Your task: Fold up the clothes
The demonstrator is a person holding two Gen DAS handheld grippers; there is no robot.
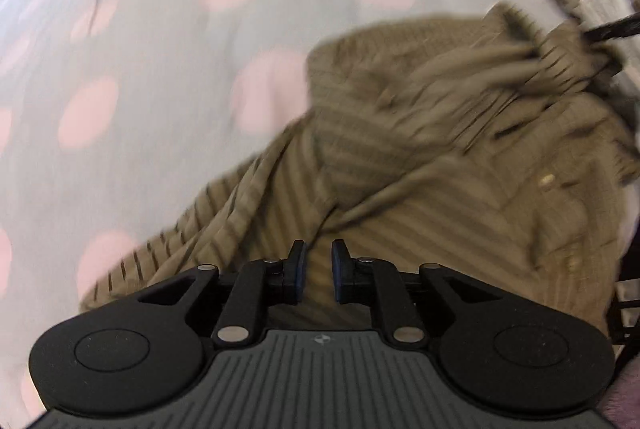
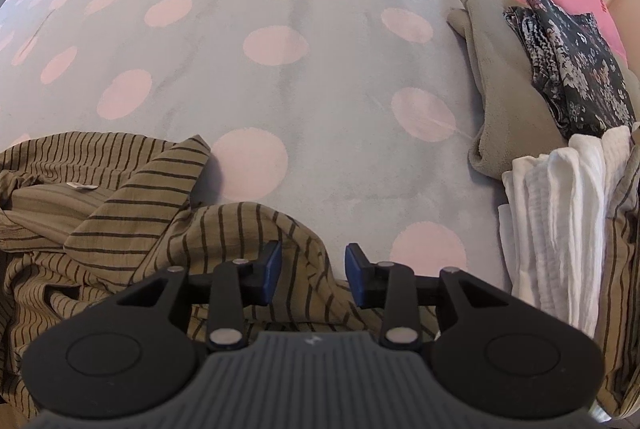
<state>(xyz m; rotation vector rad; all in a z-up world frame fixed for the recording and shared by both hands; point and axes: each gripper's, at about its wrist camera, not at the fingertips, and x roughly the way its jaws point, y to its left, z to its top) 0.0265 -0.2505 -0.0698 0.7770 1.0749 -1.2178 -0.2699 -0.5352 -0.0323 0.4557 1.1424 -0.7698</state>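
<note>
Black linkage arms, silver pivot screws; blue-padded jaws; ribbed grey housing.

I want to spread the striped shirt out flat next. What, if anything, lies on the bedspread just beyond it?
Nothing visible does: the dotted bedspread beyond the striped shirt is bare. The folded pile sits off at the right edge, apart from the shirt.

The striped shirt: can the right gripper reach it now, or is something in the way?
Probably yes. The right gripper hangs open directly over a raised fold of the striped shirt, with nothing between them.
</note>
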